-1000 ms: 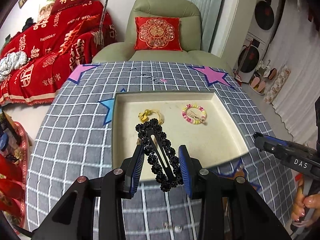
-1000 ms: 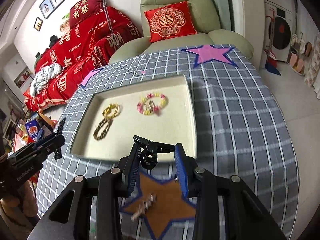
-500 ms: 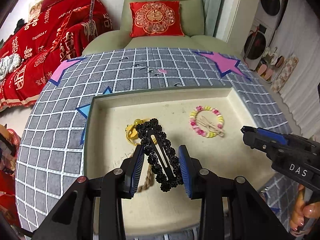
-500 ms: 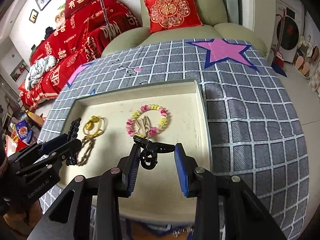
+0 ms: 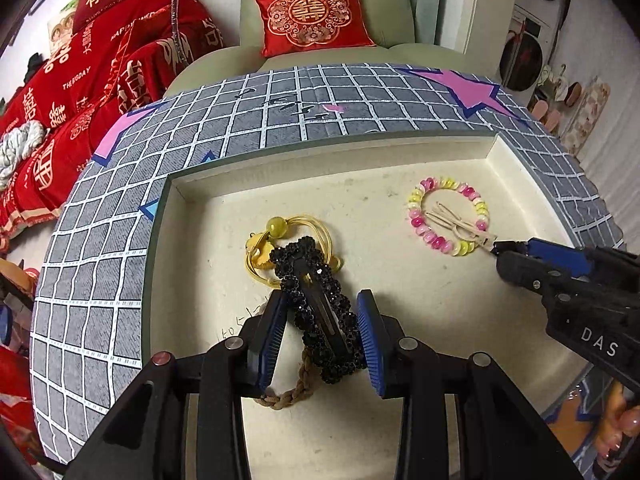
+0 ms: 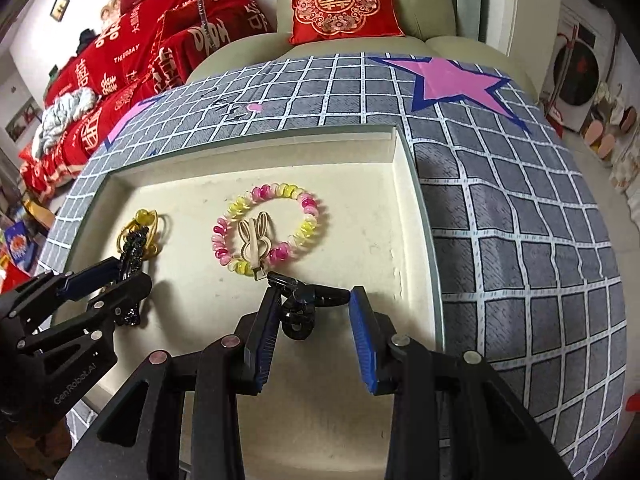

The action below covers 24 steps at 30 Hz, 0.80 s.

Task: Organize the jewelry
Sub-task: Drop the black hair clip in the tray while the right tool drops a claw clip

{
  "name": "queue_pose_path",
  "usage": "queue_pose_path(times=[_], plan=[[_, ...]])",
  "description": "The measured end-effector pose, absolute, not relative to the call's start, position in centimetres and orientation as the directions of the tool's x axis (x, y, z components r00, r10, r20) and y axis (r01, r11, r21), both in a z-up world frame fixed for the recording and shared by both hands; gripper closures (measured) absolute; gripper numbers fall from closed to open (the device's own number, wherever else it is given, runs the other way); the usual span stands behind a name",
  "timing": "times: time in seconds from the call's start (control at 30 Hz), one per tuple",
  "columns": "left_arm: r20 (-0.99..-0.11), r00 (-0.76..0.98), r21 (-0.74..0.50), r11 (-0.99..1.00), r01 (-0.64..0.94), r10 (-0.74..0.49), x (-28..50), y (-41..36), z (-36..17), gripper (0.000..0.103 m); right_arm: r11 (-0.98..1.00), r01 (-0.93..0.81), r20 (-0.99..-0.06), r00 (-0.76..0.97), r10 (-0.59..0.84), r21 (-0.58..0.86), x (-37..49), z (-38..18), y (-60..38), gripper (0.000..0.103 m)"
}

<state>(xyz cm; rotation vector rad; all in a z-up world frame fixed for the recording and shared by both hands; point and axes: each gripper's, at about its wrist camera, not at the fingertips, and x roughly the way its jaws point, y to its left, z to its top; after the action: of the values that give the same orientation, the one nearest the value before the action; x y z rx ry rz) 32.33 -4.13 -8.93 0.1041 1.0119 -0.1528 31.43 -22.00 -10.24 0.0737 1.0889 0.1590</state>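
Observation:
My left gripper (image 5: 322,340) is shut on a black beaded hair clip (image 5: 316,304) and holds it low over the cream tray (image 5: 360,152), above a yellow hair tie (image 5: 280,240) and a brown braided band (image 5: 296,388). My right gripper (image 6: 314,336) is shut on a small black clip (image 6: 304,308) over the tray's near right part (image 6: 404,208). A pink and yellow bead bracelet (image 6: 268,232) with a beige rabbit clip (image 6: 254,244) inside it lies just ahead of the right gripper. The right gripper also shows in the left wrist view (image 5: 504,252).
The tray sits on a grey checked tablecloth (image 6: 520,220) with pink stars (image 6: 452,80). A green armchair with a red cushion (image 5: 312,12) stands beyond the table. A red-covered sofa (image 5: 80,80) is at the left. The left gripper shows in the right wrist view (image 6: 116,280).
Both grippers have moved forward from the table's near edge to over the tray, each still holding its clip. They have come lower and closer to the items in the tray.

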Motion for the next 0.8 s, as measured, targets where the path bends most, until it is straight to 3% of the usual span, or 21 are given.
queue_pose_path(times=[0.1, 0.17, 0.2, 0.27, 0.4, 0.53, 0.8], plan=[[-0.849, 0.523, 0.026, 0.984, 0.174, -0.070, 32.4, -4.2, -9.0, 0.058, 0.987, -0.103, -0.875, 0.457, 0.159, 0.126, 31.3, -10.2, -21.7, 0.060], [-0.850, 0.523, 0.035, 0.984, 0.173, -0.062, 32.4, -4.3, -9.0, 0.058, 0.987, -0.104, -0.876, 0.455, 0.159, 0.125, 31.3, -10.2, -21.6, 0.050], [-0.849, 0.525, 0.038, 0.984, 0.173, -0.059, 32.4, -4.4, -9.0, 0.052, 0.987, -0.103, -0.878, 0.452, 0.158, 0.124, 31.3, -10.2, -21.4, 0.043], [-0.846, 0.531, 0.044, 0.984, 0.171, -0.055, 32.2, -4.5, -8.8, 0.042, 0.987, -0.103, -0.879, 0.450, 0.157, 0.123, 31.3, -10.3, -21.2, 0.042], [-0.835, 0.549, 0.065, 0.984, 0.168, -0.038, 32.0, -4.6, -8.3, 0.042, 0.983, -0.094, -0.876, 0.446, 0.182, 0.156, 31.3, -10.2, -21.5, 0.041], [-0.829, 0.558, 0.066, 0.986, 0.151, -0.030, 31.9, -4.1, -7.8, 0.042, 0.976, -0.086, -0.859, 0.463, 0.218, 0.201, 31.3, -9.3, -21.8, 0.032], [-0.820, 0.571, 0.054, 0.990, 0.128, -0.029, 31.3, -3.4, -6.6, 0.042, 0.959, -0.070, -0.818, 0.507, 0.271, 0.274, 30.9, -6.9, -22.2, 0.024]])
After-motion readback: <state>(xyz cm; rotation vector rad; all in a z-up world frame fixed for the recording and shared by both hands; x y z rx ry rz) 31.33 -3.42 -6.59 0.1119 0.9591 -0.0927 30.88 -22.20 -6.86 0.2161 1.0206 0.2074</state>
